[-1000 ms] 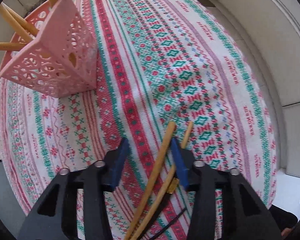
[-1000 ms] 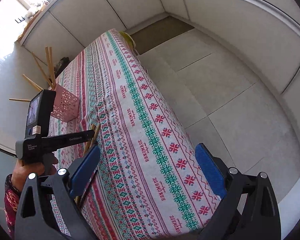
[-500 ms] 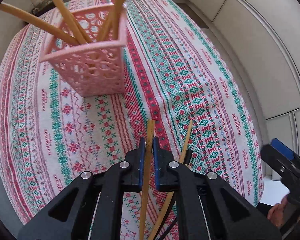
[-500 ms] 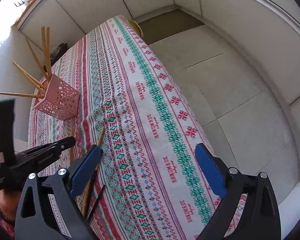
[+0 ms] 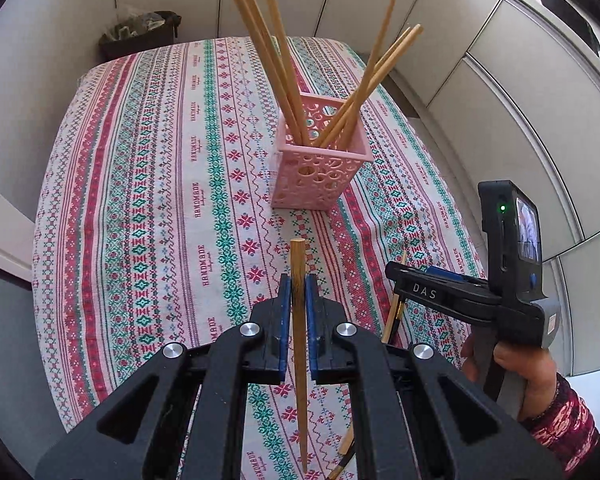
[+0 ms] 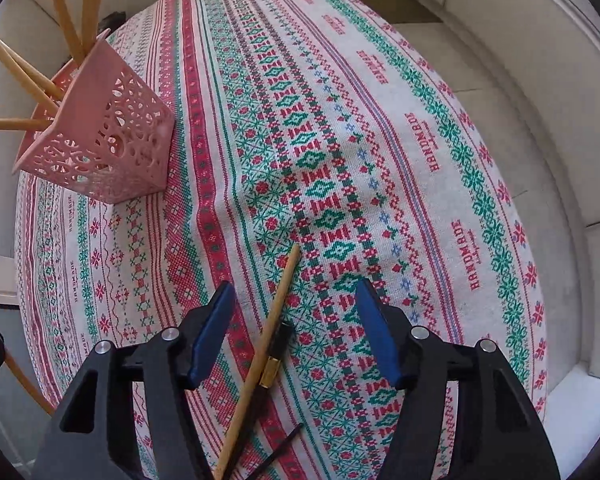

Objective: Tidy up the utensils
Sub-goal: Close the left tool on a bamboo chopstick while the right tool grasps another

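My left gripper (image 5: 299,280) is shut on a wooden chopstick (image 5: 299,264) and holds it off the cloth, short of the pink lattice holder (image 5: 320,176). Several wooden chopsticks (image 5: 284,60) stand in that holder. My right gripper (image 6: 296,292) hangs low over the cloth, its jaws closing. Between them lies a second wooden chopstick (image 6: 278,308), which the pads do not touch. A black chopstick with a gold band (image 6: 274,360) lies beside it. The left wrist view shows the right gripper (image 5: 432,280) at the right, held by a hand (image 5: 512,368).
A patterned tablecloth (image 5: 160,200) covers the table, whose near and right edges drop to a tiled floor (image 6: 500,100). A dark bin (image 5: 140,36) stands behind the table's far edge. The pink holder (image 6: 112,144) stands to the upper left of the right gripper.
The left gripper shut on one chopstick and lifted it off the cloth, facing the pink holder. The right gripper moved in over the remaining chopsticks and its jaws narrowed.
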A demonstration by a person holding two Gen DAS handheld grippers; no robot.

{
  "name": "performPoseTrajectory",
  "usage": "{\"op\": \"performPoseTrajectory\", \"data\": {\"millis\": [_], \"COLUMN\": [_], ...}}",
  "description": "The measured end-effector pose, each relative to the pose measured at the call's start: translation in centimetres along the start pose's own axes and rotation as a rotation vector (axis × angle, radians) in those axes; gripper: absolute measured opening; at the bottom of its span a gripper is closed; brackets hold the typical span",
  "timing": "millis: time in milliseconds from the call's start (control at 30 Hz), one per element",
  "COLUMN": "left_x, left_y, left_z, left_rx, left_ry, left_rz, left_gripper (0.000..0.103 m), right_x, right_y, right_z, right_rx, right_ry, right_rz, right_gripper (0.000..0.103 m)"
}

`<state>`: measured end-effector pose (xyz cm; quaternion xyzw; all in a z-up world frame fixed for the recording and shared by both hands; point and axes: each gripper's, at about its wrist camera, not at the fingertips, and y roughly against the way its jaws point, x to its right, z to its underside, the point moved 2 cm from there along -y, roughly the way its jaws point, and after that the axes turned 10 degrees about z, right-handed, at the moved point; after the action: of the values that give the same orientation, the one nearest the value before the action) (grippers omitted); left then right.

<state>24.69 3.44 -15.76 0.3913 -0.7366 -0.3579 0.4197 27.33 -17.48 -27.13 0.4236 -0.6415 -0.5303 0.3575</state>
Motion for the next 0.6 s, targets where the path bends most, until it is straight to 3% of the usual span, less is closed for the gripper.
{"op": "performPoseTrajectory", "data": {"millis": [67,100,133,200,267,367,500,600], "left_x": [-0.5,-0.6,-0.7,-0.9,-0.9,-1.2,-1.0,-0.9], "left_y": [0.2,-0.1,-0.2,0.0,0.4,1.0,1.9,1.3], "left_z": [0.1,0.2,0.2,0.4,0.5,0.5,0.3,0.4], "left_rx": [0.002,0.002,0.000,0.002,0.009,0.035,0.066,0.035], "left_ry": [0.006,0.011,0.012,0.014,0.019,0.036,0.033,0.039], "left_rz": [-0.003,-0.003,-0.007,-0.009,-0.012,-0.014,-0.007,0.002], "left_gripper": [0.007,0.007,0.007,0.007,0.007,0.007,0.007,0.007], "right_x": [-0.1,-0.5,-0.9,-2.0,-2.9,-3.7,-3.2,-2.3], "right_y": [0.1,0.0,0.0,0.1,0.1,0.4,3.9,6.9], "right_z": [0.0,-0.1,0.0,0.1,0.5,1.1,2.0,3.3], "right_rx": [0.015,0.030,0.043,0.066,0.076,0.070,0.175,0.263], "right_ry": [-0.013,0.000,0.013,0.037,0.062,0.058,0.075,0.085], "right_rz": [0.014,0.029,0.039,0.050,0.020,-0.090,-0.187,-0.270], "right_gripper": [0.052,0.035,0.027,0.024,0.010,0.008,0.008,0.007]}}
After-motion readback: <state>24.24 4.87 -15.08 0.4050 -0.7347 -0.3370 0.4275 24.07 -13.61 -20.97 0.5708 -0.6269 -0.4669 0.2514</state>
